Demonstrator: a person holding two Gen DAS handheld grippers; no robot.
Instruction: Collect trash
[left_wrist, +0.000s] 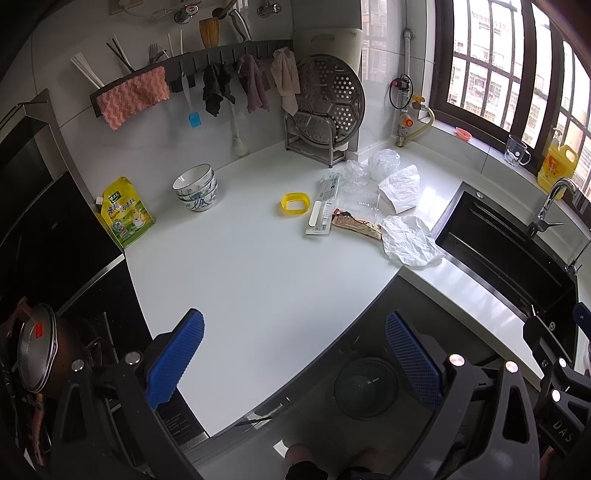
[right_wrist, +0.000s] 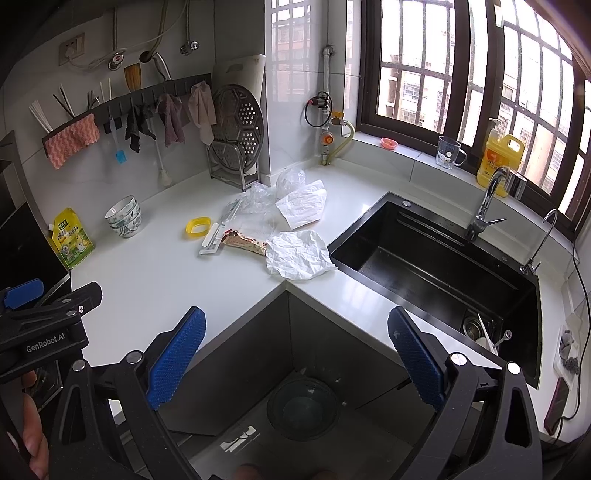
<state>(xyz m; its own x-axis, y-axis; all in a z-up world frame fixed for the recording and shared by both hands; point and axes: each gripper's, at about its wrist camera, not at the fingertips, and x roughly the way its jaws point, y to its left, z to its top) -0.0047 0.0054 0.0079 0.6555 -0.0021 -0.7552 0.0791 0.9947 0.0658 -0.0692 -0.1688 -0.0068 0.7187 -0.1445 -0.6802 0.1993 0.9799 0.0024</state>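
Crumpled paper (right_wrist: 297, 258) overhangs the counter's (right_wrist: 155, 273) corner edge, seemingly.

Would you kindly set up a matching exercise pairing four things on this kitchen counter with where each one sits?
Things:
1. crumpled paper
2. yellow ring
3. stacked bowls
4. yellow pouch

Places:
A. leaning against the wall at the counter's far left
B. just left of the long flat packet
C. at the counter edge beside the sink
D. between the pouch and the ring

Pairs: 1-C, 2-B, 3-D, 4-A
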